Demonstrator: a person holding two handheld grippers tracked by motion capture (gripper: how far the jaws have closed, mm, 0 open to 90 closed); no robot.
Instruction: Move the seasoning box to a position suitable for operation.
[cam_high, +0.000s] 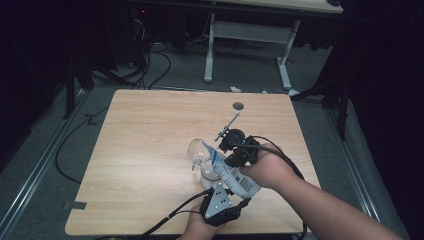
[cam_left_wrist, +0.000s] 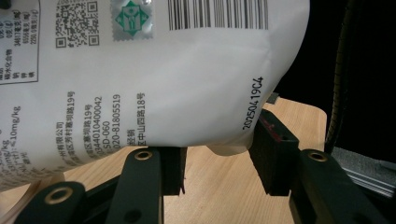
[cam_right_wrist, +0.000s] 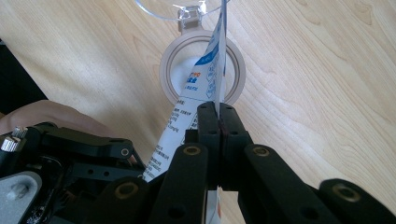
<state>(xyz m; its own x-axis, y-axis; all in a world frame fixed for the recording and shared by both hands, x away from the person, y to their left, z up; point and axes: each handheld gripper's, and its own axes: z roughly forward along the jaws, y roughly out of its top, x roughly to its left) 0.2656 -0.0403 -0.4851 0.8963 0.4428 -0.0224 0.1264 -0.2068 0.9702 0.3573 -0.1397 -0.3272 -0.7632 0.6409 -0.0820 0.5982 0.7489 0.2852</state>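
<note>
Above the round clear jar (cam_right_wrist: 202, 65), the white printed pouch (cam_high: 227, 167) slants toward ten o'clock, right gripper (cam_right_wrist: 218, 122) pinching its edge (left gripper (cam_left_wrist: 217, 161) gapes beneath).

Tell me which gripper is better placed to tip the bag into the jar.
Probably the right gripper: its jaws are pinched shut on the bag, just above the open jar. The left gripper only straddles the bag's bottom.
</note>
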